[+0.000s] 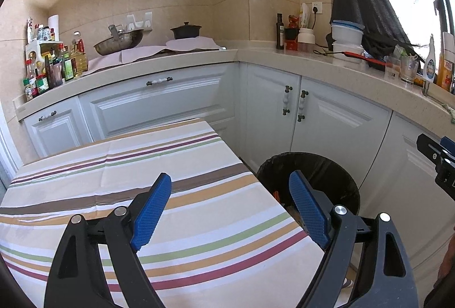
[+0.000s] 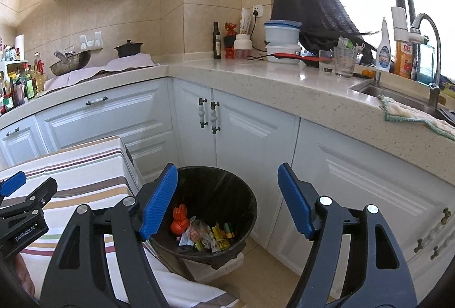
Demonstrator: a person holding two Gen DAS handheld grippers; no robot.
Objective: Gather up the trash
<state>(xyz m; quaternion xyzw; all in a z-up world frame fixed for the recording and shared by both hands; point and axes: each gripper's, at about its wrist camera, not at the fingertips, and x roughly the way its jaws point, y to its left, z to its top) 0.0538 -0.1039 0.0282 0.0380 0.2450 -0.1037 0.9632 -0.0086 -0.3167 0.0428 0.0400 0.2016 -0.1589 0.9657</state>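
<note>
Both tongs stood spread with nothing between their blue pads: the left tongs (image 1: pixel 230 211) hovered over the near right corner of the striped tabletop (image 1: pixel 113 180), and the right tongs (image 2: pixel 227 199) hung above the black-lined trash bin (image 2: pixel 250 202) on the floor. I judged the right pair sat there because the bin's mouth lay straight below it, the natural spot for letting go of rubbish. The trash (image 2: pixel 204 234) was down in the bin: a heap of small coloured wrappers and scraps with a crumpled orange-red piece (image 2: pixel 179 221) at its left. From the left wrist view the tabletop's striped cloth showed bare as far as I could see, so I took the collecting to be finished or nearly so. The bin stood close against the tabletop's right edge, below the white cabinet doors (image 2: pixel 244 137), handy for sweeping things across. Any further trash would have had to lie outside what my two cameras covered; I could not tell.
</note>
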